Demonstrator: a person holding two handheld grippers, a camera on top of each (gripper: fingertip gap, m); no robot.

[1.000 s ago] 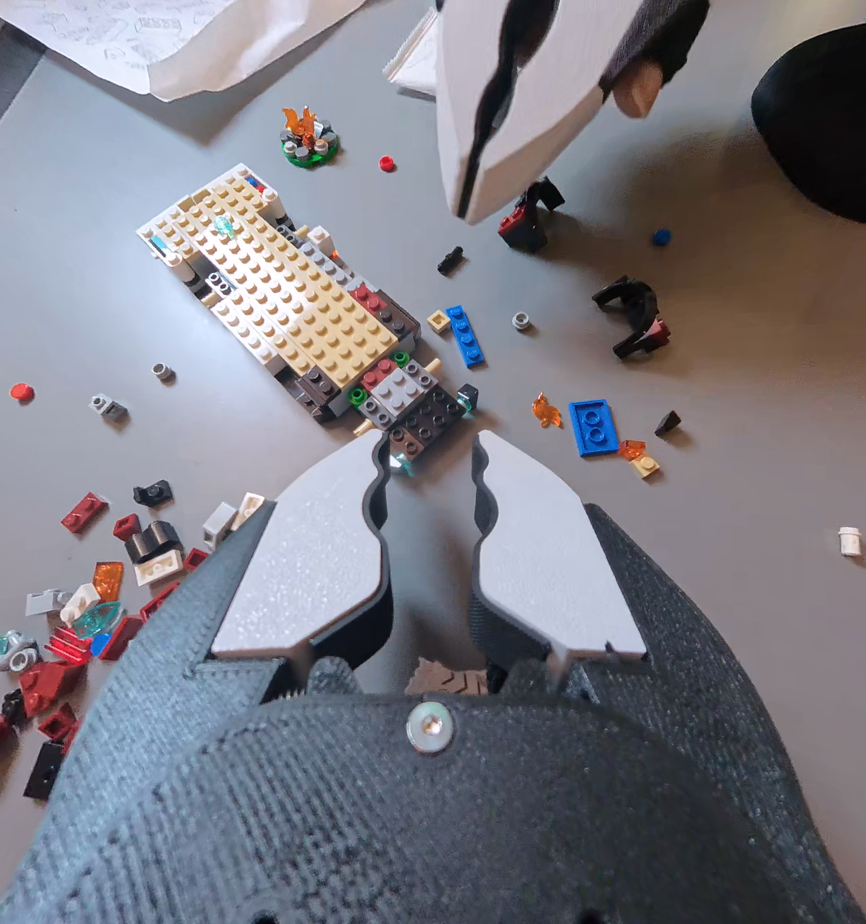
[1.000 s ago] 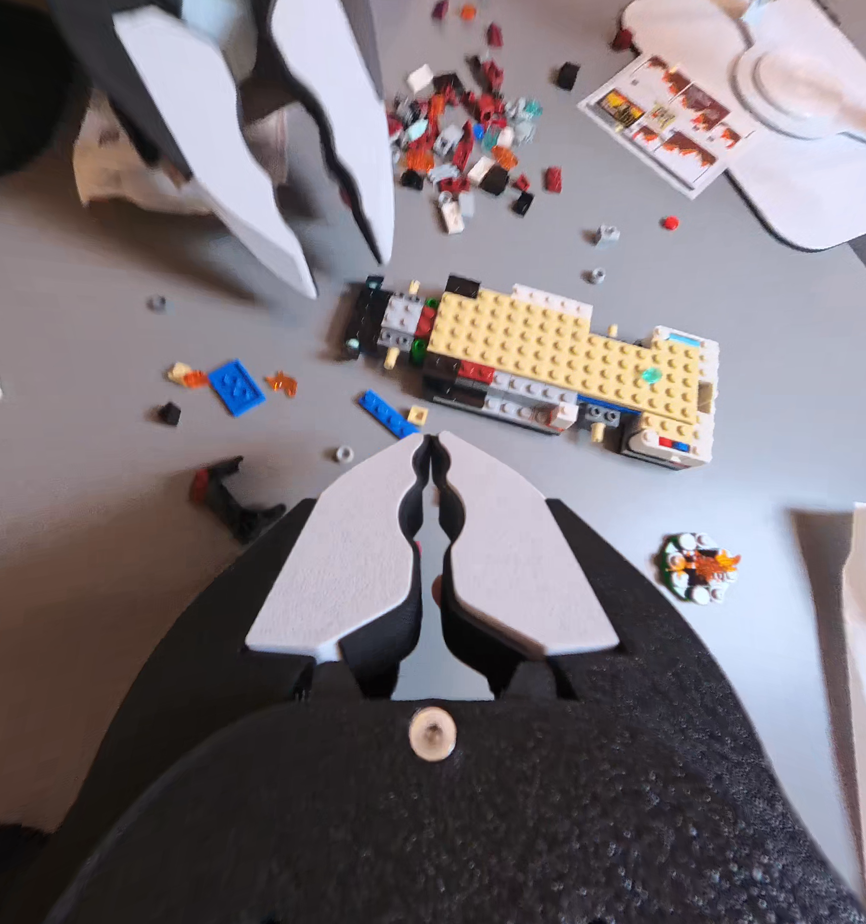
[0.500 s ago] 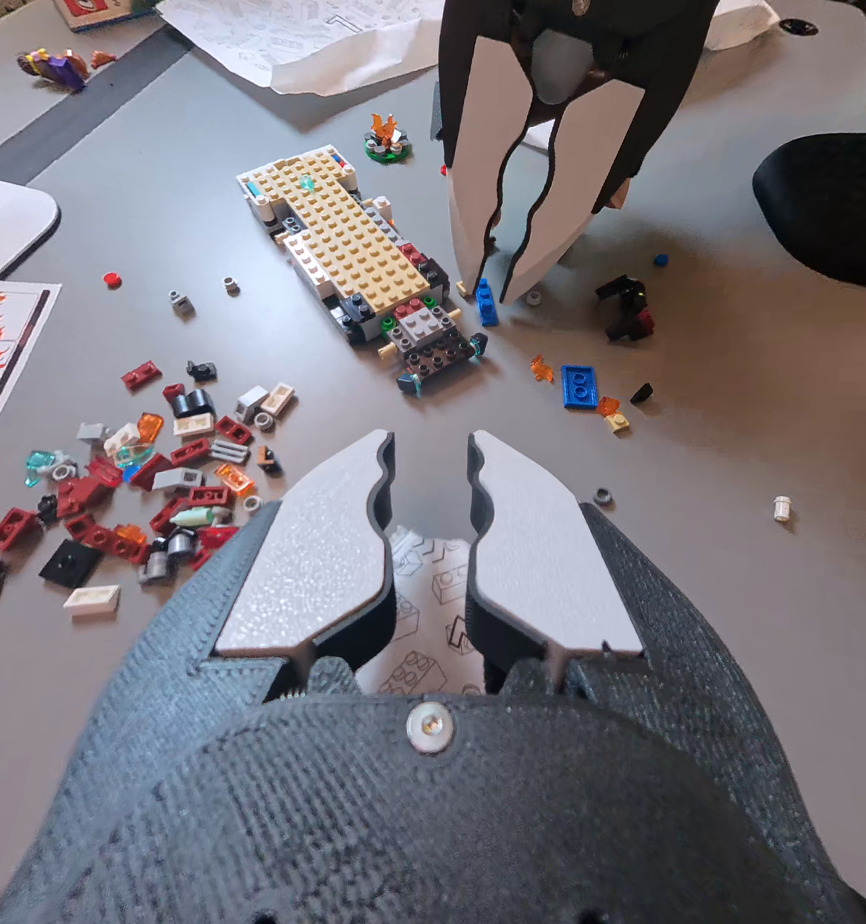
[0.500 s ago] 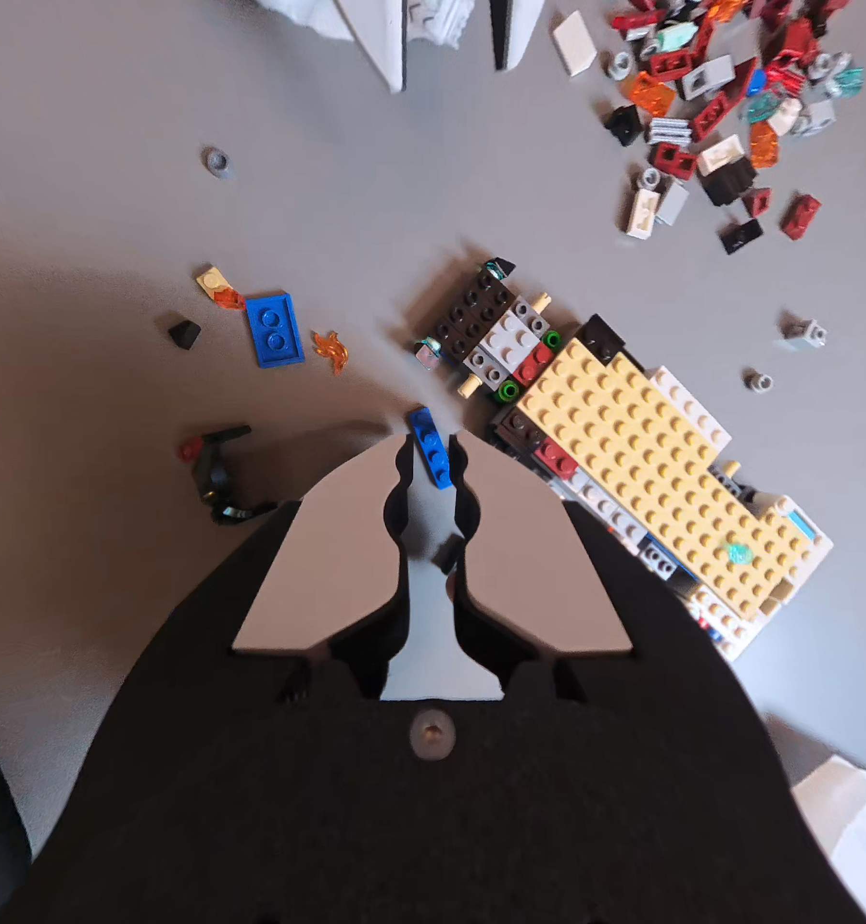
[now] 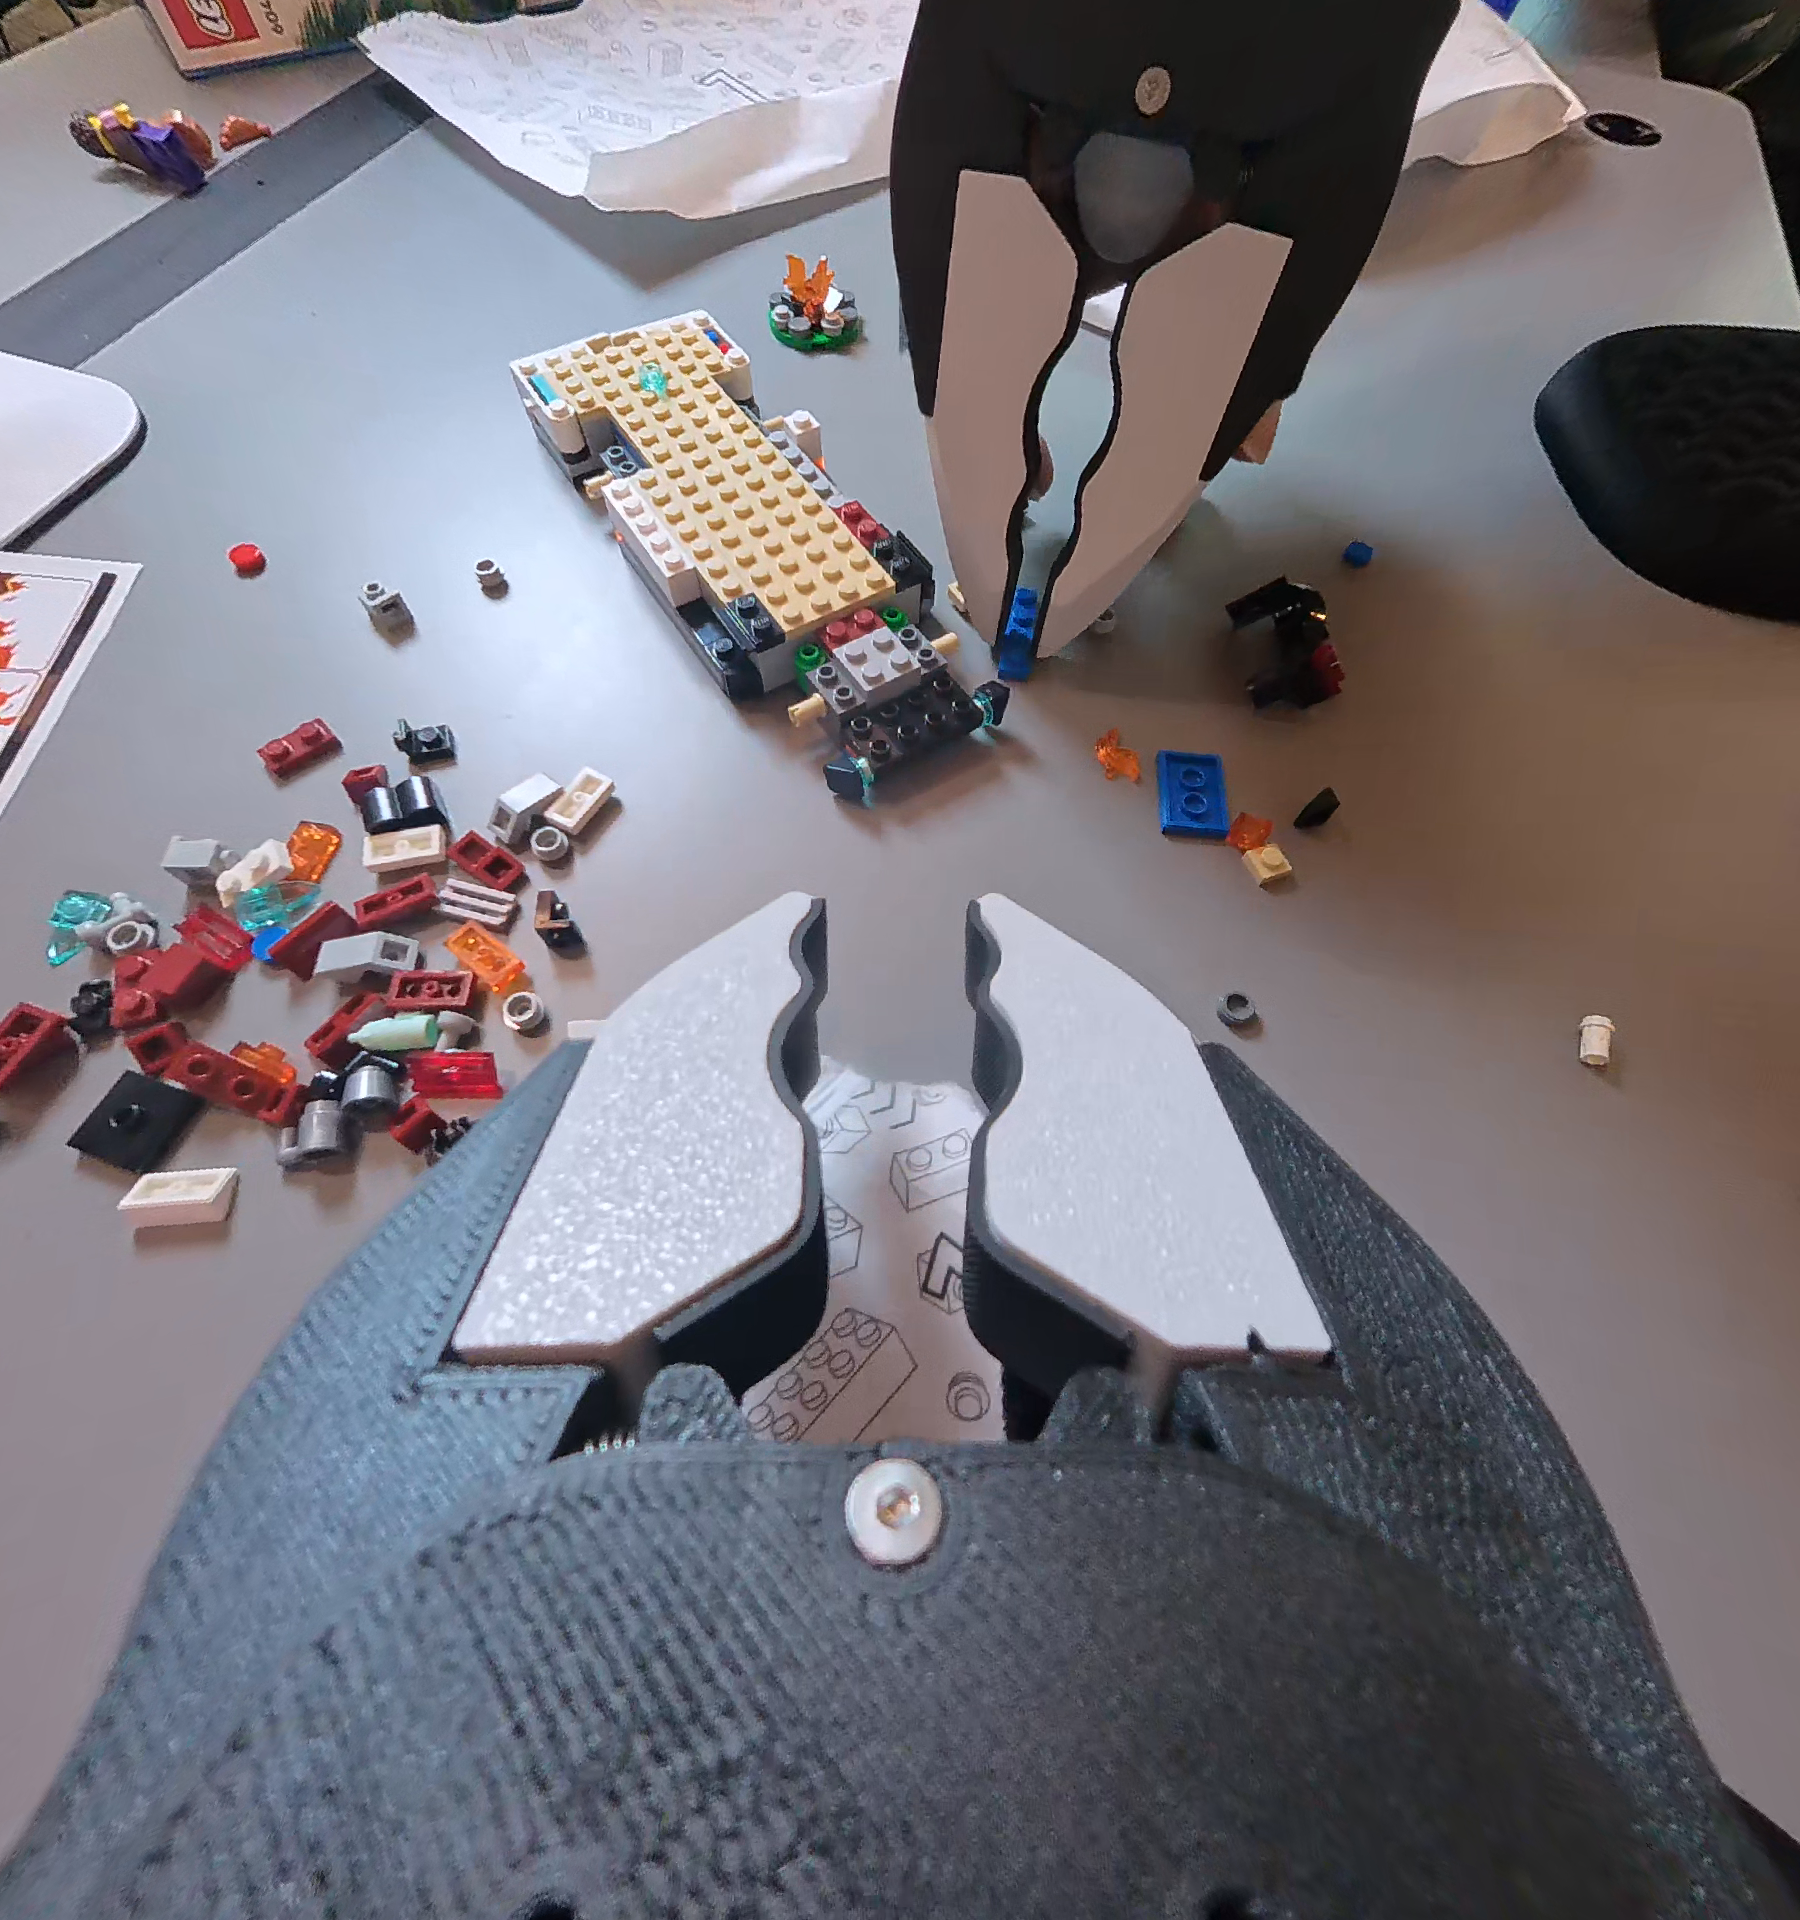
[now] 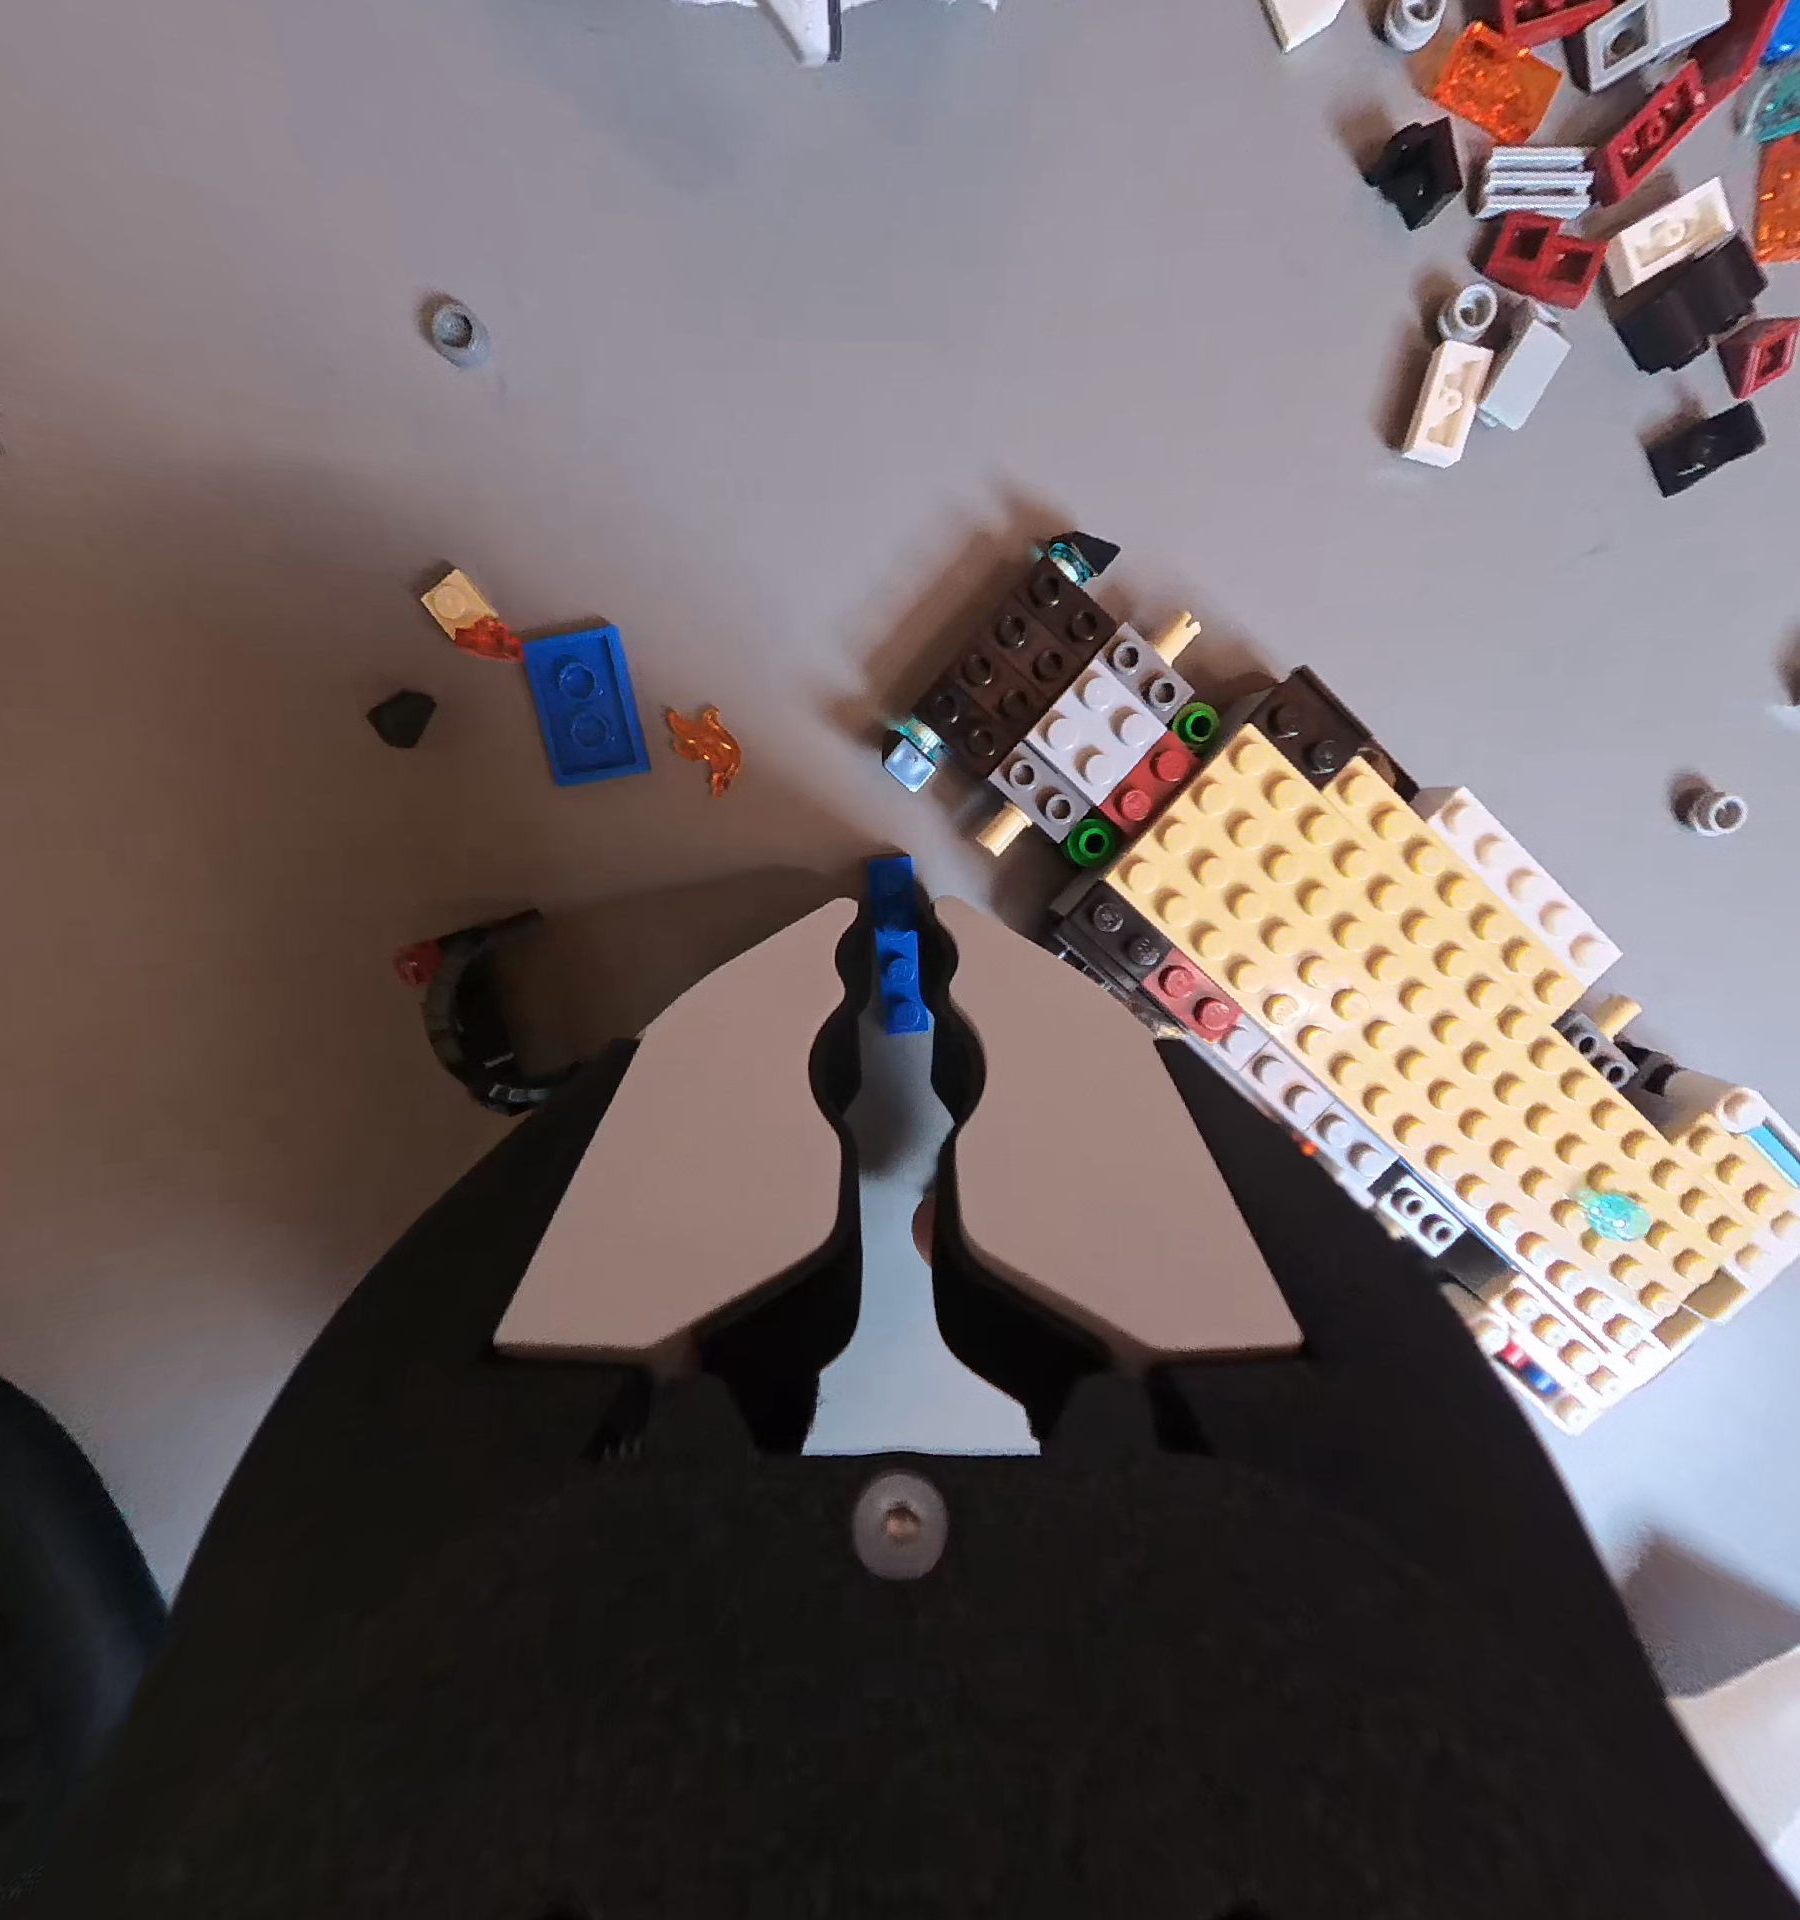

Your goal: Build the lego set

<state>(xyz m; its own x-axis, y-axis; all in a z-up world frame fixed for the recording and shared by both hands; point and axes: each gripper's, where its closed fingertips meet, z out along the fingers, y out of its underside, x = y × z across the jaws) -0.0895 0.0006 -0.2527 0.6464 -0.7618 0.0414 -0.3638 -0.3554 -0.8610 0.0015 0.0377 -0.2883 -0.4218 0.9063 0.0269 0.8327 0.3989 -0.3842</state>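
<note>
Narrow studded blue plate point(image 6: 898, 961) clamped in right gripper point(image 6: 896, 914) jaws, left gripper point(image 5: 896, 914) jaws parted, bare.

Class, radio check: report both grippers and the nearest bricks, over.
Left gripper open, empty, above printed paper. Right gripper shut on narrow blue plate, tips at grey table. Tan-topped brick model close beside it.

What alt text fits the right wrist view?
Right gripper fingers closed on a narrow blue brick plate on a grey table, beside a tan-topped brick model; loose bricks lie scattered beyond.
</note>
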